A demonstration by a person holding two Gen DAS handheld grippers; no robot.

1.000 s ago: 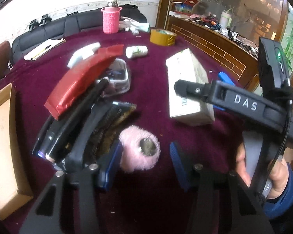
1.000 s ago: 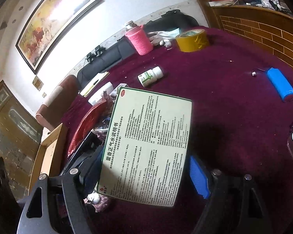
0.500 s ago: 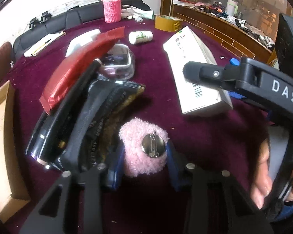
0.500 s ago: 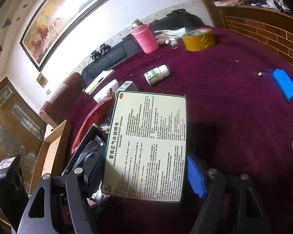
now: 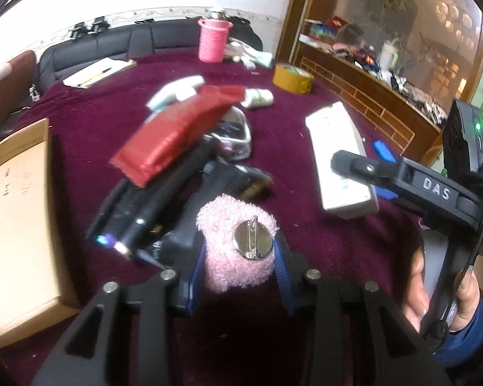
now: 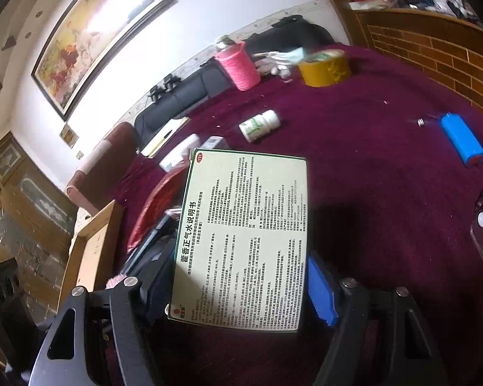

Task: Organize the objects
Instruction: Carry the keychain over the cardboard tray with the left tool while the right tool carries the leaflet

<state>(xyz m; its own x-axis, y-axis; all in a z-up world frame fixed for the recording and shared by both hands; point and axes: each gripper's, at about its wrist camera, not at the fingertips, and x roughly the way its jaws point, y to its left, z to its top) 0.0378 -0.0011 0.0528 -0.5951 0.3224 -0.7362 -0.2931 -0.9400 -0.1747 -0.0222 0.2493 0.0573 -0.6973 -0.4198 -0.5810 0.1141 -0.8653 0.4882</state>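
Note:
A pink fluffy brooch point(image 5: 228, 225), metal pin-back facing up, sits between the blue pads of my left gripper point(image 5: 240, 267), which is shut on it just above the maroon tablecloth point(image 5: 306, 234). To its right, my right gripper point(image 6: 238, 283) is shut on a white medicine box point(image 6: 244, 234) and holds it tilted above the table. The same medicine box point(image 5: 335, 157) appears in the left wrist view, clamped by a black finger point(image 5: 354, 162). A person's hand point(image 5: 418, 289) grips the right handle.
Beside the brooch lies a pile: a red packet point(image 5: 174, 138), a clear container point(image 5: 235, 135), black pens and a torch point(image 5: 151, 212). A cardboard box point(image 5: 16, 225) stands at the left. Farther off are a pill bottle point(image 6: 259, 125), yellow tape point(image 6: 323, 67), a pink cup point(image 6: 238, 66) and a blue cylinder point(image 6: 462, 143).
My left gripper's jaws closed onto the pink brooch and then shifted sideways with it. The right gripper and its box stayed almost still.

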